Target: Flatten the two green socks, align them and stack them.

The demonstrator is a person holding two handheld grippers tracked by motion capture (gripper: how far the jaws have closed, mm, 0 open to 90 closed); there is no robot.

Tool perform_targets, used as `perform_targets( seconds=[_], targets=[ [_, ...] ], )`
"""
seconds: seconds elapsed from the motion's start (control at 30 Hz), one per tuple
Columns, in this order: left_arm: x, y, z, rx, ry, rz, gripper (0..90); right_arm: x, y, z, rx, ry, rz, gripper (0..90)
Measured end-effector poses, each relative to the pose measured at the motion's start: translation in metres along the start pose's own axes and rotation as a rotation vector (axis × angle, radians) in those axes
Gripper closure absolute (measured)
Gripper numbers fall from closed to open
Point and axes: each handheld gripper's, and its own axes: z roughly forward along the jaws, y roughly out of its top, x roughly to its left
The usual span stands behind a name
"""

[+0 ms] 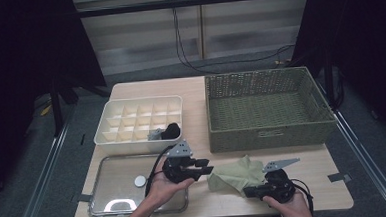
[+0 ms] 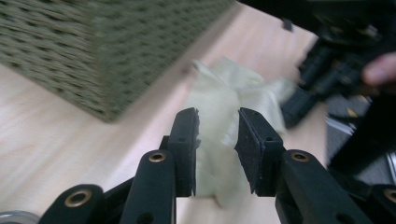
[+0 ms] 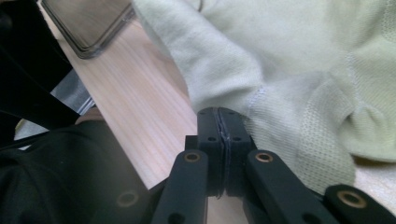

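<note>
Pale green cloth (image 1: pixel 237 175) at lower centre of the high view, we have a gripper on each side of it

Right gripper (image 1: pixel 249 190), lower right of the high view, has its jaws pressed together; in the right gripper view they meet right at the cloth's edge, and we can't tell if fabric is caught. Left gripper (image 1: pixel 207 170), lower centre, points at the cloth with its jaws spread and nothing between them. Wicker basket (image 1: pixel 266 109) sits at upper right, white divided box (image 1: pixel 139 119) at centre left, metal tray (image 1: pixel 120 185) at lower left
</note>
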Motion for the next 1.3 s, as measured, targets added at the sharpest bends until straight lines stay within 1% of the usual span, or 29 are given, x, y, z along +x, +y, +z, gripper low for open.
perform_targets(
  seconds=[0.07, 0.1, 0.17, 0.2, 0.23, 0.3, 0.33, 0.37, 0.4, 0.43, 0.47, 0.5, 0.57, 0.63, 0.73, 0.77, 0.8, 0.83, 0.87, 0.97, 1.0, 1.03, 1.07, 1.1, 1.13, 1.17, 1.2, 1.27, 1.3],
  targets=[
    [0.001, -0.001, 0.008, 0.036, 0.004, 0.004, 66.6, 0.0, 0.0, -0.001, -0.007, 0.007, 0.004, 86.9],
    [-0.004, -0.003, 0.015, 0.07, -0.012, 0.019, 66.5, 0.0, 0.0, -0.002, -0.018, 0.011, -0.003, 85.7],
    [-0.01, -0.005, 0.02, 0.108, -0.043, 0.042, 65.6, 0.0, 0.0, -0.004, -0.027, 0.016, -0.004, 84.5],
    [-0.013, -0.007, 0.022, 0.121, -0.06, 0.052, 65.2, 0.0, -0.001, -0.005, -0.036, 0.018, -0.006, 83.8],
    [-0.013, -0.007, 0.022, 0.121, -0.06, 0.052, 64.8, 0.0, -0.001, -0.005, -0.036, 0.018, -0.006, 83.8],
    [-0.02, -0.013, 0.025, 0.149, -0.073, 0.072, 64.7, -0.001, -0.003, -0.011, -0.055, 0.017, 0.0, 82.3],
    [-0.02, -0.013, 0.025, 0.149, -0.073, 0.072, 64.5, -0.001, -0.003, -0.011, -0.055, 0.017, 0.0, 82.3],
    [-0.021, -0.014, 0.025, 0.165, -0.078, 0.082, 64.5, -0.001, -0.004, -0.013, -0.06, 0.019, -0.001, 82.2],
    [-0.022, -0.016, 0.025, 0.161, -0.082, 0.083, 63.9, -0.001, -0.004, -0.016, -0.08, 0.019, 0.0, 81.1],
    [-0.024, -0.016, 0.025, 0.179, -0.057, 0.094, 63.9, -0.001, -0.004, -0.016, -0.08, 0.019, 0.0, 81.1],
    [-0.024, -0.018, 0.024, 0.183, -0.076, 0.087, 63.3, -0.001, -0.004, -0.018, -0.088, 0.023, -0.002, 80.9],
    [-0.025, -0.02, 0.024, 0.198, -0.077, 0.092, 61.9, -0.001, -0.004, -0.019, -0.096, 0.021, 0.006, 80.7],
    [-0.024, -0.022, 0.022, 0.207, -0.075, 0.09, 61.6, -0.002, -0.003, -0.019, -0.098, 0.017, 0.005, 80.1],
    [-0.025, -0.024, 0.02, 0.195, -0.073, 0.081, 61.4, -0.003, -0.001, -0.018, -0.097, 0.013, 0.004, 80.1],
    [-0.027, -0.026, 0.015, 0.201, -0.067, 0.074, 61.0, -0.005, 0.001, -0.016, -0.092, 0.002, 0.001, 79.9],
    [-0.028, -0.029, 0.013, 0.204, -0.08, 0.073, 60.5, -0.006, 0.003, -0.015, -0.089, -0.006, 0.0, 79.4],
    [-0.028, -0.029, 0.013, 0.204, -0.08, 0.073, 59.8, -0.008, 0.004, -0.014, -0.088, -0.012, -0.005, 78.7],
    [-0.029, -0.031, 0.011, 0.225, -0.079, 0.073, 59.8, -0.008, 0.004, -0.014, -0.088, -0.012, -0.005, 78.7],
    [-0.029, -0.038, 0.012, 0.236, -0.08, 0.062, 57.7, -0.011, 0.007, -0.015, -0.088, -0.031, -0.008, 77.8],
    [-0.029, -0.043, 0.015, 0.246, -0.081, 0.053, 57.1, -0.016, 0.009, -0.016, -0.086, -0.042, -0.011, 75.7],
    [-0.03, -0.044, 0.015, 0.265, -0.086, 0.056, 57.0, -0.021, 0.01, -0.016, -0.08, -0.065, -0.015, 74.2],
    [-0.031, -0.045, 0.018, 0.275, -0.065, 0.065, 56.6, -0.023, 0.011, -0.016, -0.082, -0.069, -0.009, 73.9],
    [-0.031, -0.045, 0.018, 0.275, -0.065, 0.065, 56.0, -0.023, 0.011, -0.016, -0.082, -0.069, -0.009, 73.9],
    [-0.032, -0.047, 0.019, 0.263, -0.06, 0.063, 55.6, -0.025, 0.009, -0.016, -0.08, -0.081, -0.009, 71.4],
    [-0.032, -0.048, 0.02, 0.253, -0.08, 0.065, 55.6, -0.025, 0.008, -0.015, -0.074, -0.088, -0.012, 70.8],
    [-0.032, -0.048, 0.02, 0.253, -0.08, 0.065, 55.7, -0.025, 0.007, -0.014, -0.064, -0.09, -0.01, 69.7],
    [-0.032, -0.048, 0.02, 0.257, -0.072, 0.085, 56.6, -0.025, 0.006, -0.013, -0.053, -0.093, -0.011, 68.6],
    [-0.032, -0.048, 0.02, 0.252, -0.065, 0.088, 61.0, -0.024, 0.006, -0.013, -0.045, -0.093, -0.023, 68.1],
    [-0.032, -0.047, 0.019, 0.271, -0.064, 0.107, 65.0, -0.023, 0.006, -0.012, -0.037, -0.098, -0.029, 69.0]
  ],
)
